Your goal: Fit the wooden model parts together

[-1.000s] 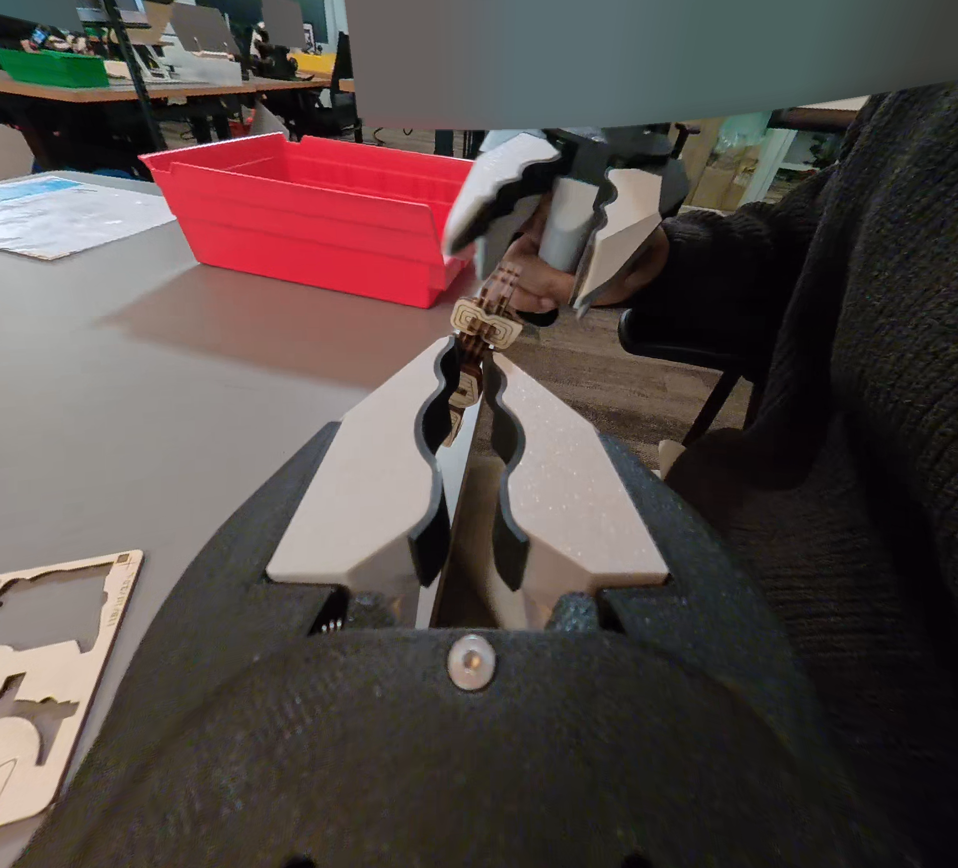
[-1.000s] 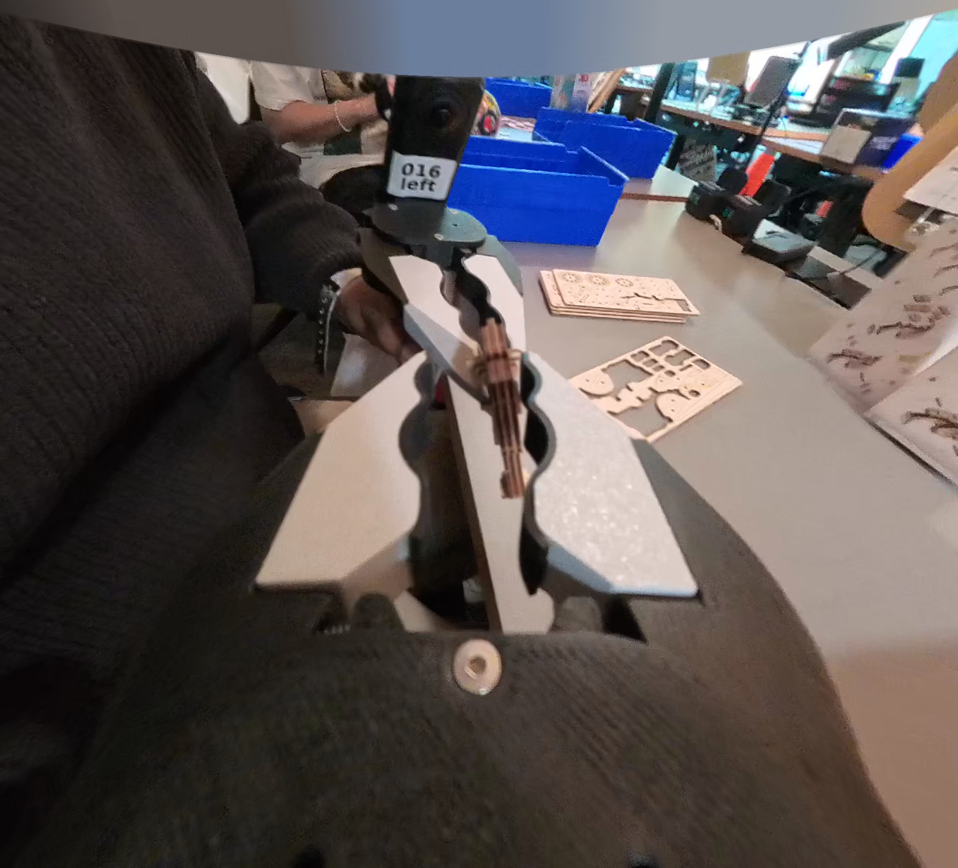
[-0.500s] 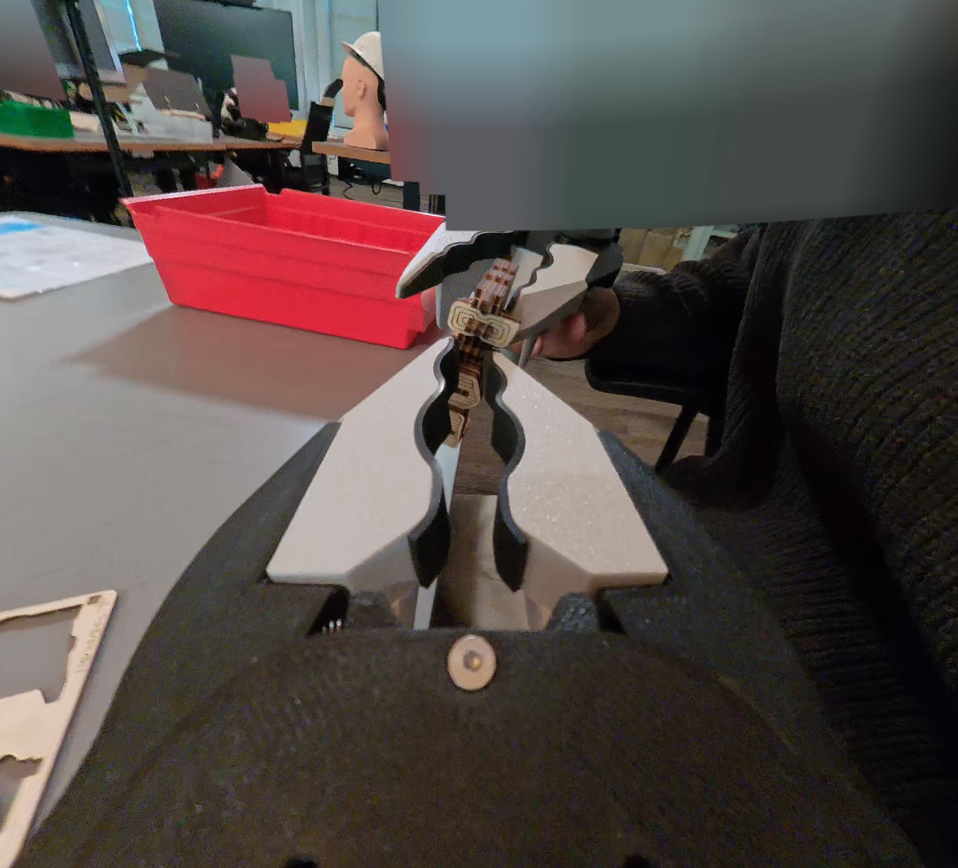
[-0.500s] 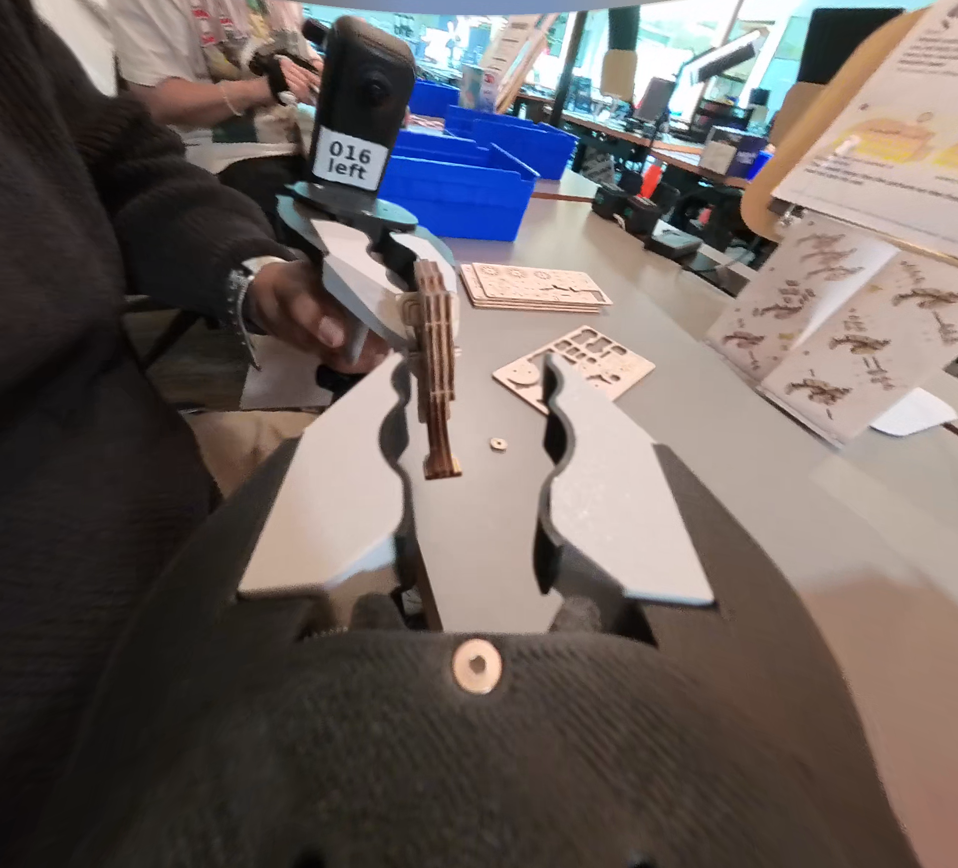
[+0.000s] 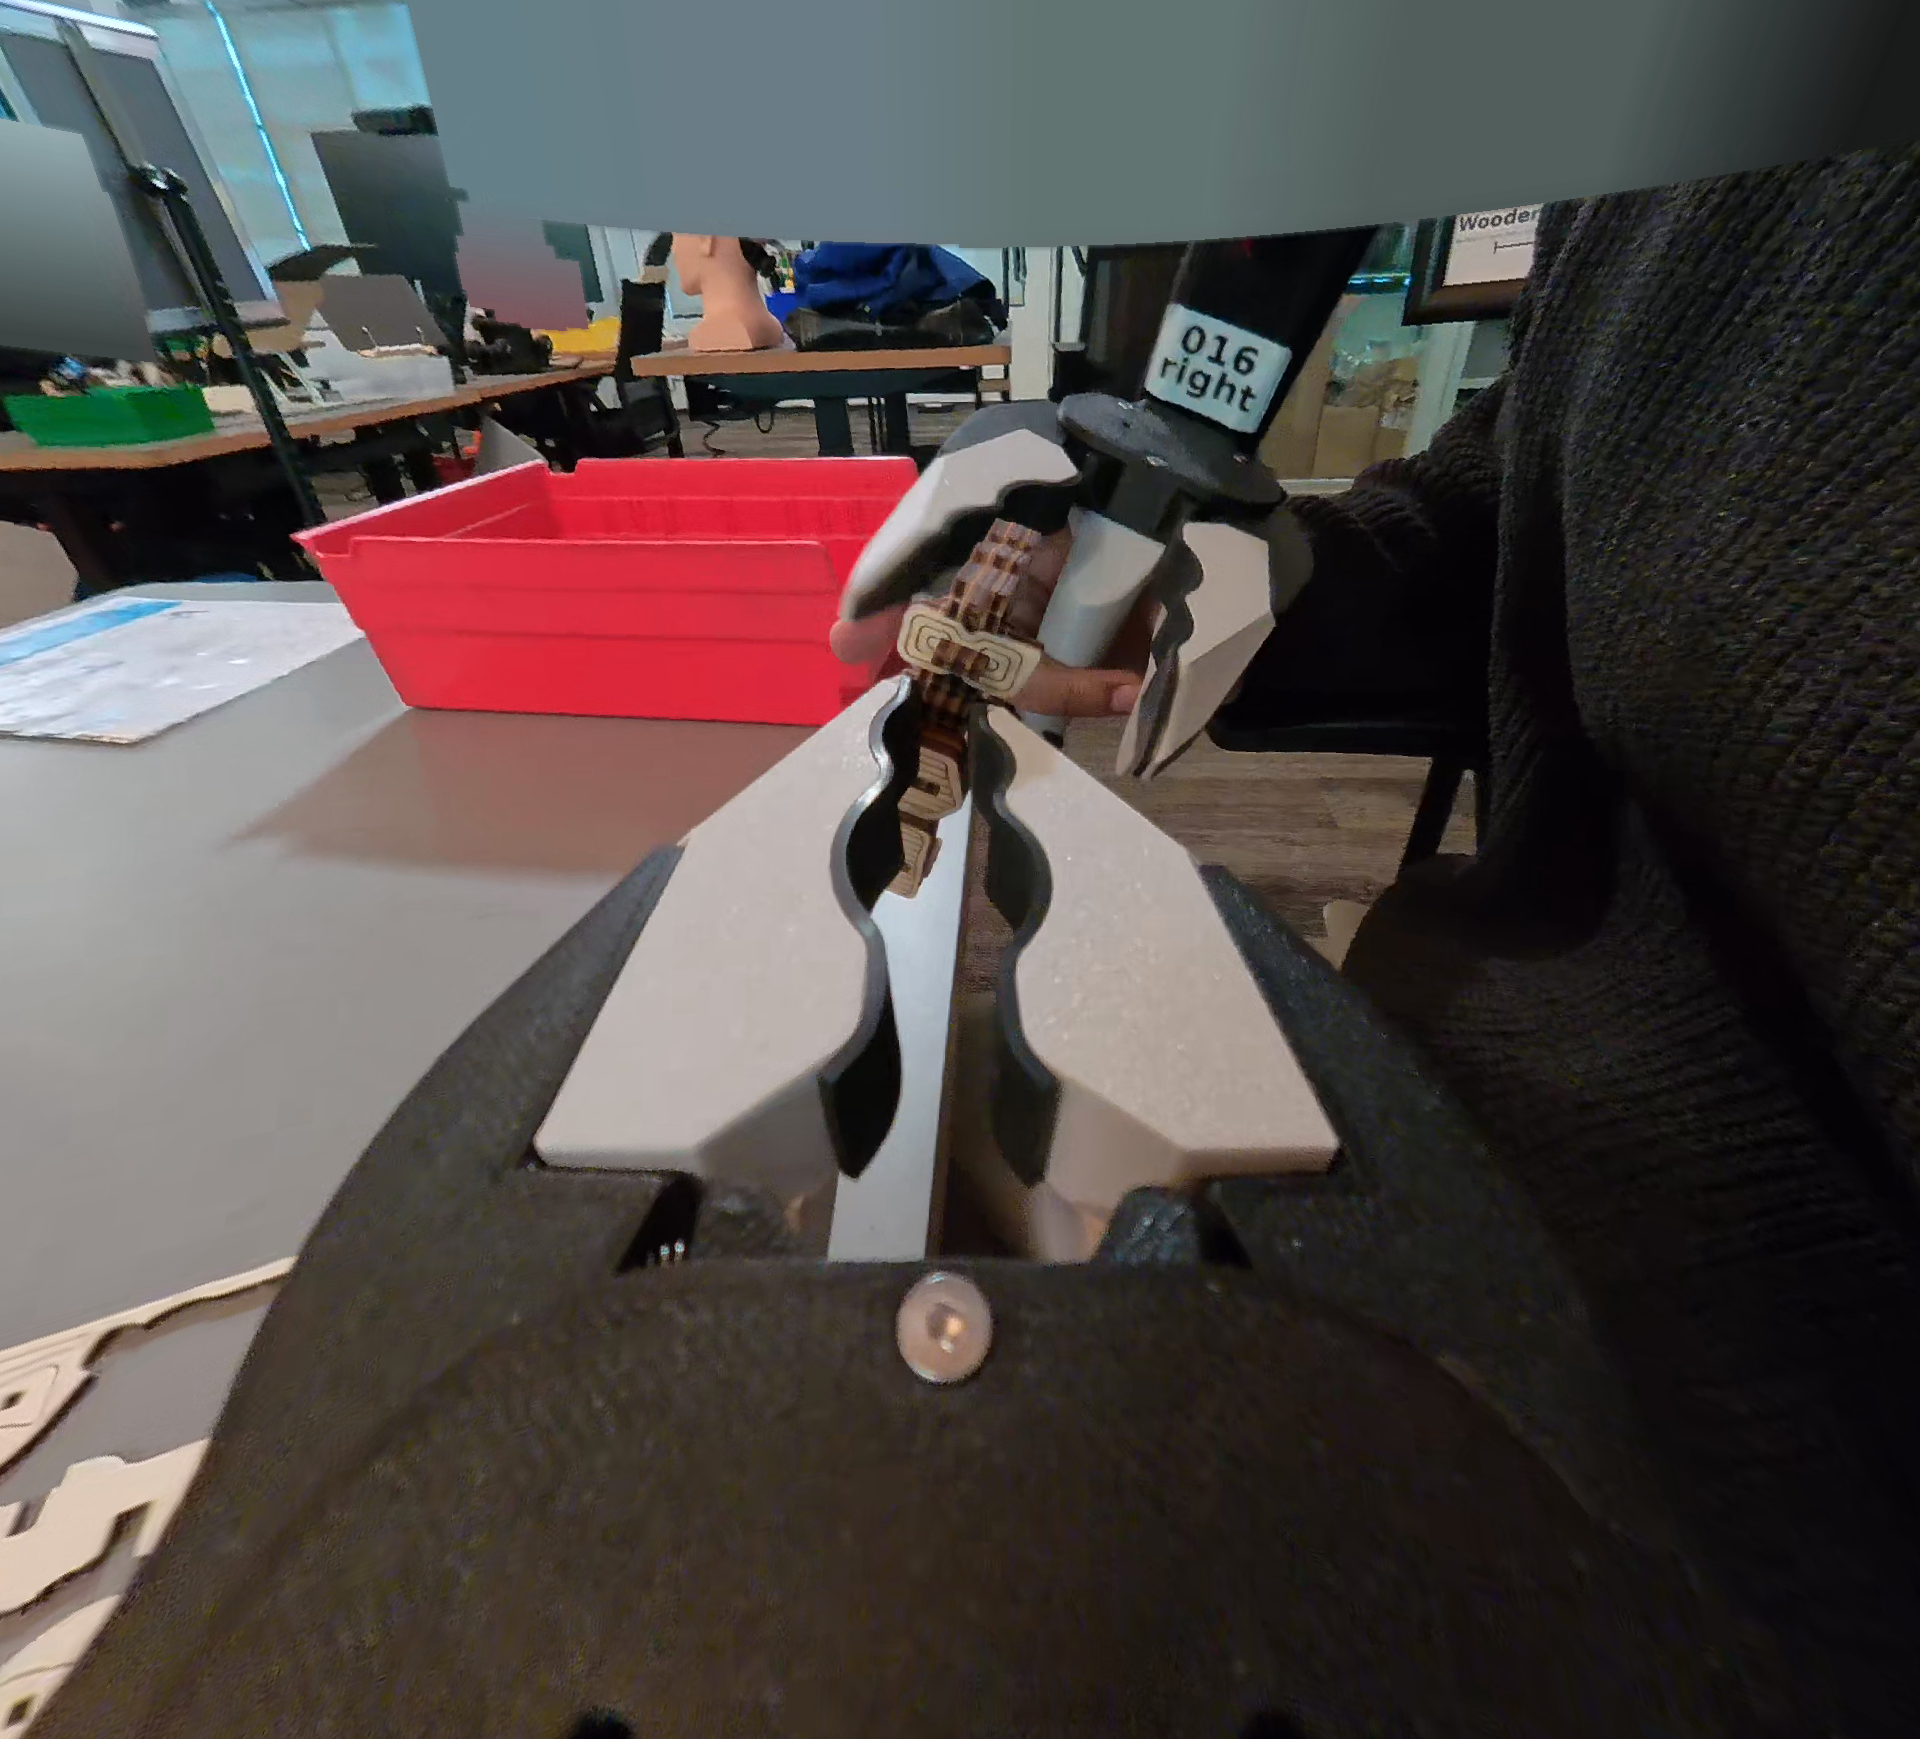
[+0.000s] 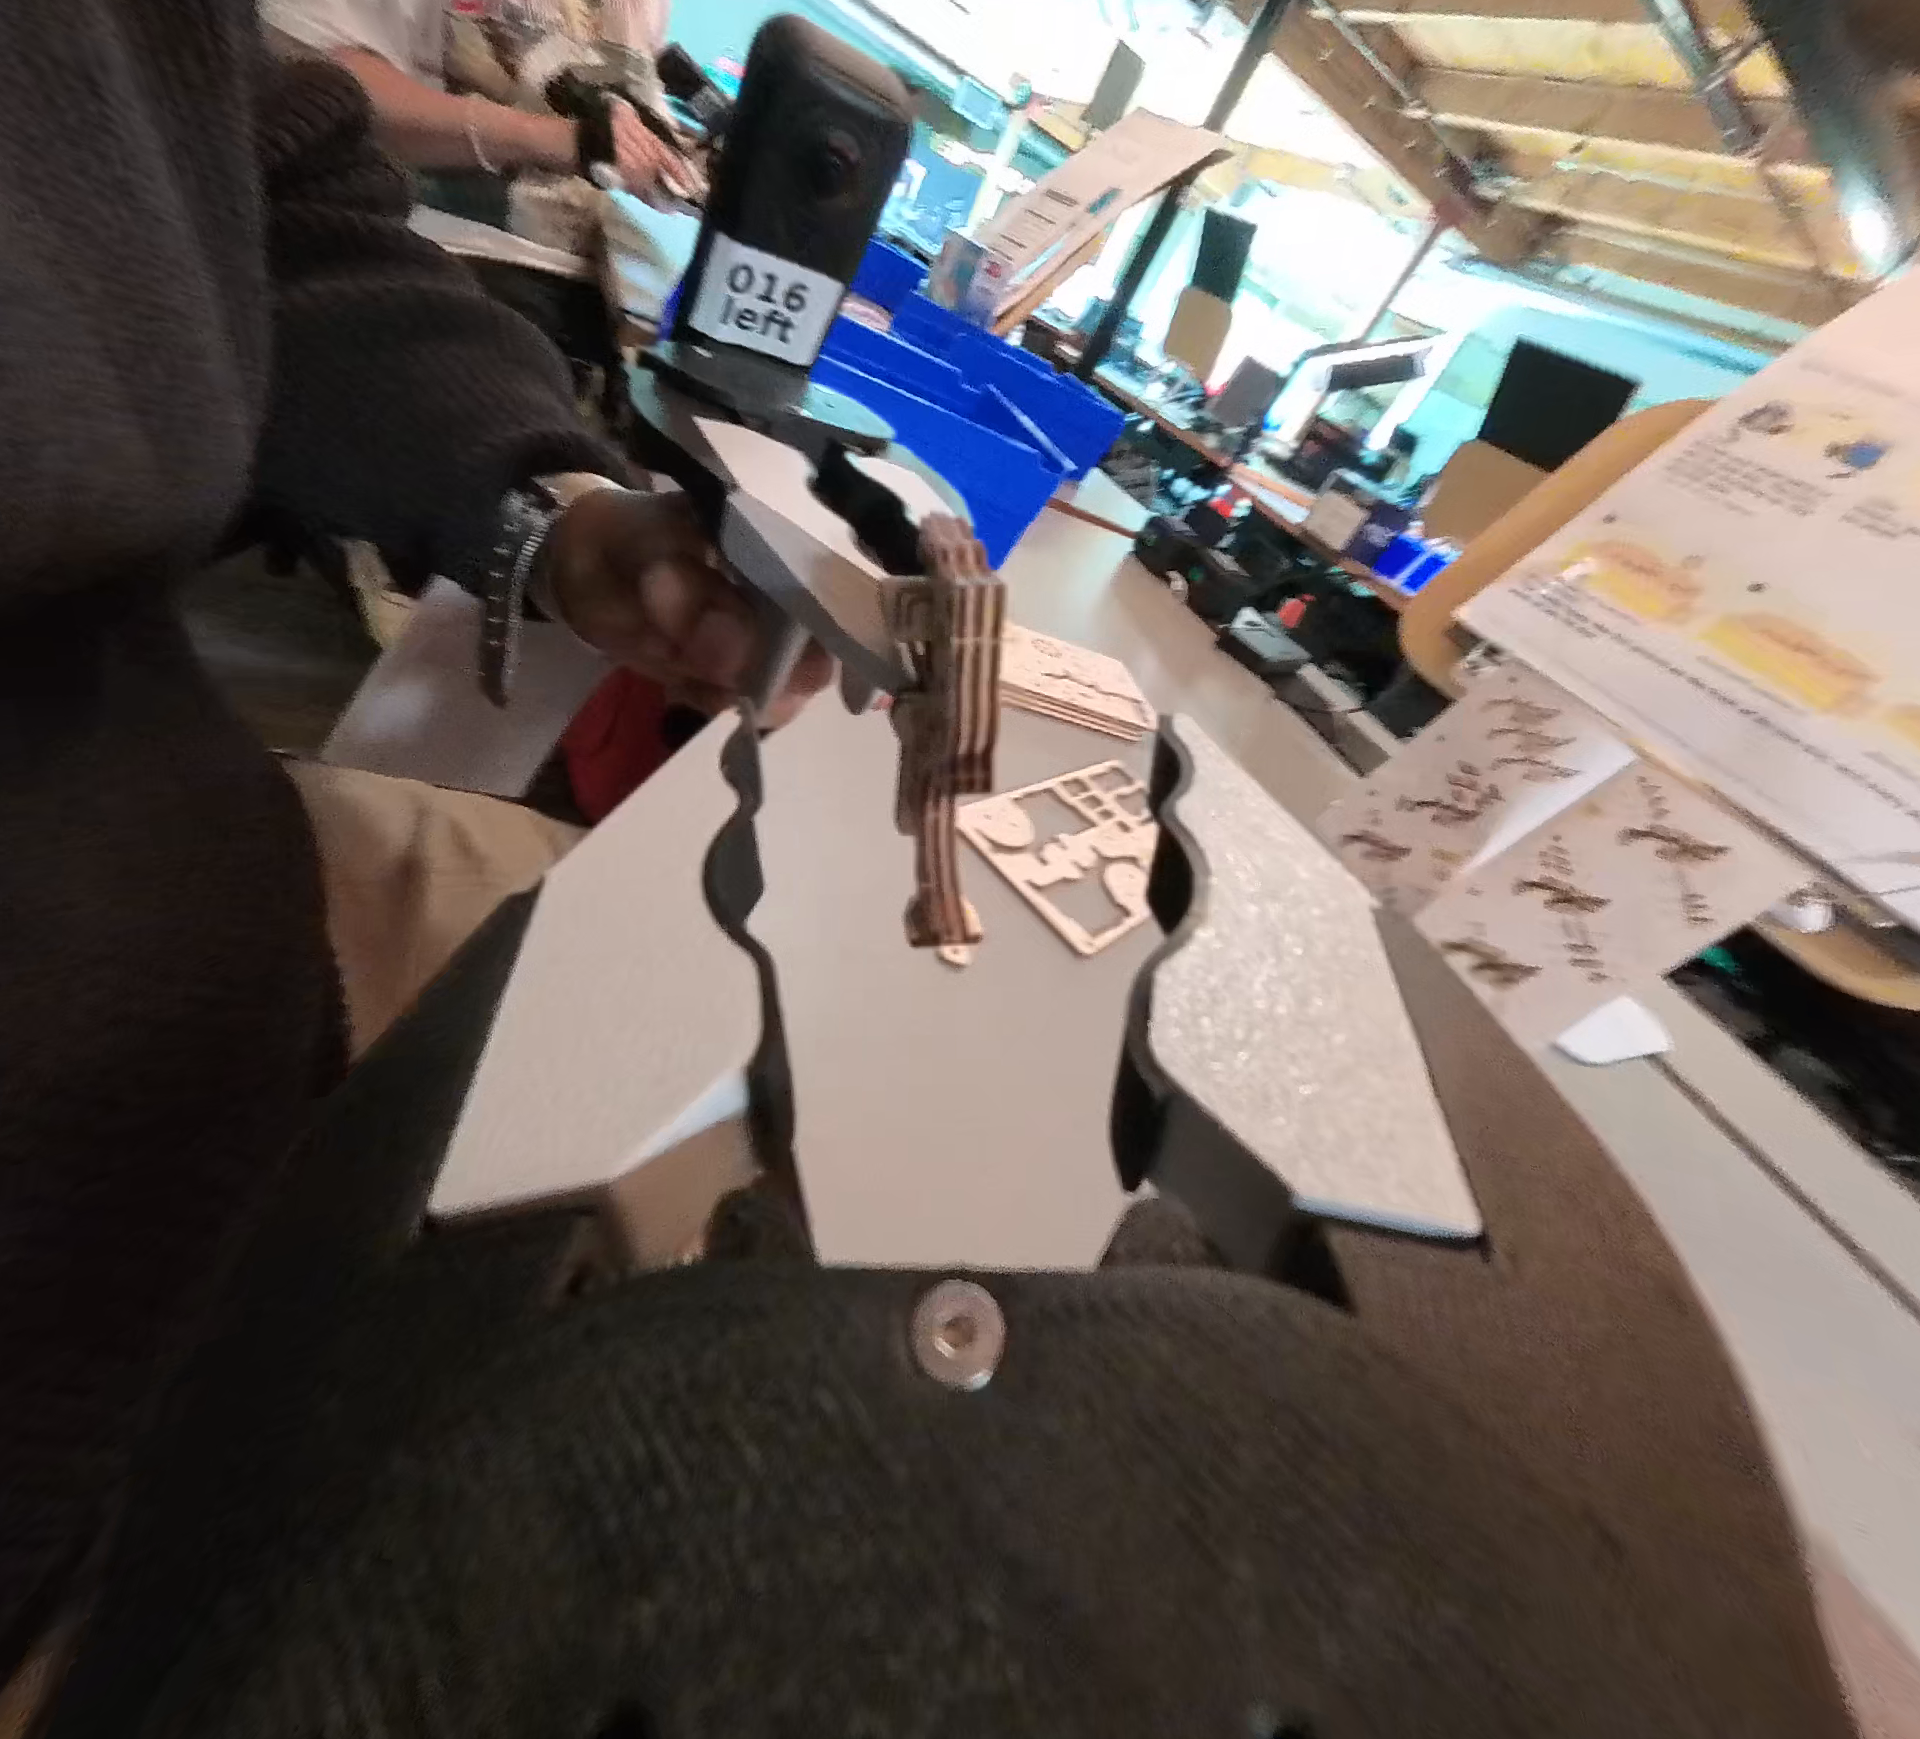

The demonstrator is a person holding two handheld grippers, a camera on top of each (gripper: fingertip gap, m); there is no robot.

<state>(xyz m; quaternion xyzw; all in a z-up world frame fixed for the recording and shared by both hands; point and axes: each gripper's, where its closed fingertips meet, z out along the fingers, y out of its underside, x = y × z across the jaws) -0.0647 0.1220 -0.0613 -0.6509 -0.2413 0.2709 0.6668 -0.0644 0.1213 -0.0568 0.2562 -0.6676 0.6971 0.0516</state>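
The wooden model (image 5: 971, 650) is a small stack of layered plywood pieces with a flat engraved plate across it. My left gripper (image 5: 935, 718) is shut on it and holds it in the air at the table's edge. In the right wrist view the model (image 6: 951, 650) hangs down from the left gripper (image 6: 899, 640). My right gripper (image 6: 956, 728) is open wide, with the model between its fingers and touching neither. It also shows in the left wrist view (image 5: 997, 681), open just behind the model.
A red bin (image 5: 623, 609) stands on the grey table (image 5: 312, 910). A cut-out wood sheet (image 6: 1081, 848) and a stack of sheets (image 6: 1070, 681) lie beyond the model. Blue bins (image 6: 987, 442) stand behind. Instruction pages (image 6: 1714, 598) lean at the right. Another cut-out sheet (image 5: 62, 1440) lies at the near left. Both grippers' tips are close together, under 4 cm apart.
My right gripper was shut on the model a second ago; it has let go and opened wide. My left gripper has kept its hold, and the right wrist view has tilted upward.
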